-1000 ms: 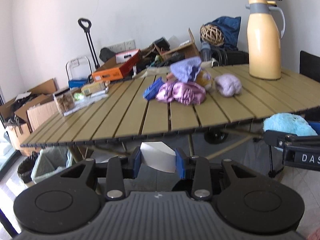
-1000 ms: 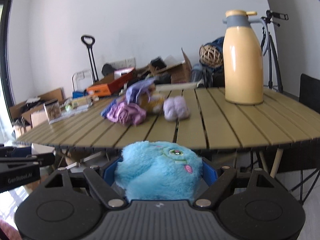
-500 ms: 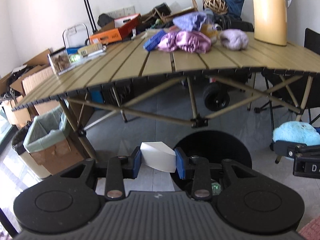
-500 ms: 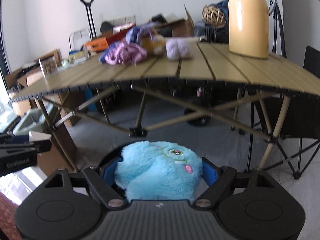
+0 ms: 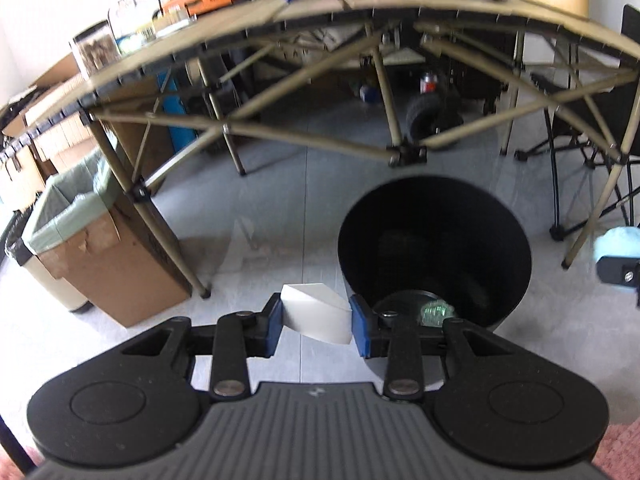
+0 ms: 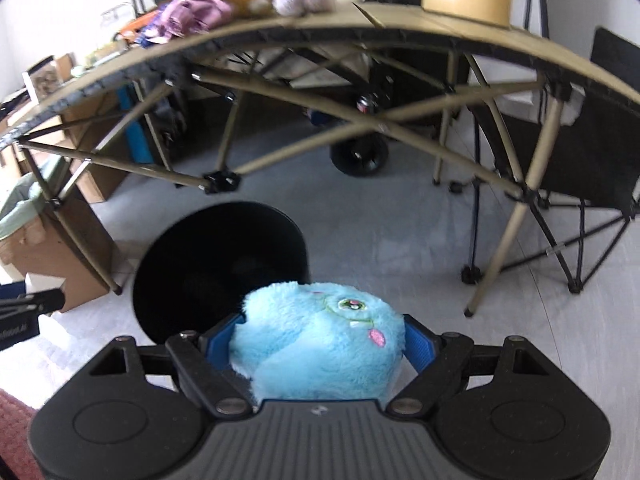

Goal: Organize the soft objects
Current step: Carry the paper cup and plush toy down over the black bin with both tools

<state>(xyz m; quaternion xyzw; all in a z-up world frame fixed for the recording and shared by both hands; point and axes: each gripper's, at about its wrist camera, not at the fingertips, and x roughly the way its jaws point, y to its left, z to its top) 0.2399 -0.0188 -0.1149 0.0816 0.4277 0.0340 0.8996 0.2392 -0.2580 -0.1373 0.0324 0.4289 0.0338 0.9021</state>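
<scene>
Fuzzy turquoise plush (image 6: pixel 316 344) (pink-cheeked, green-eyed).

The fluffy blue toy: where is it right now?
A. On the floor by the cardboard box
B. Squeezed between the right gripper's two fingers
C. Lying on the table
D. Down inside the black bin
B: the right wrist view shows the fluffy blue toy clamped between the right gripper's blue pads, above the floor near the black bin, not in it.
</scene>
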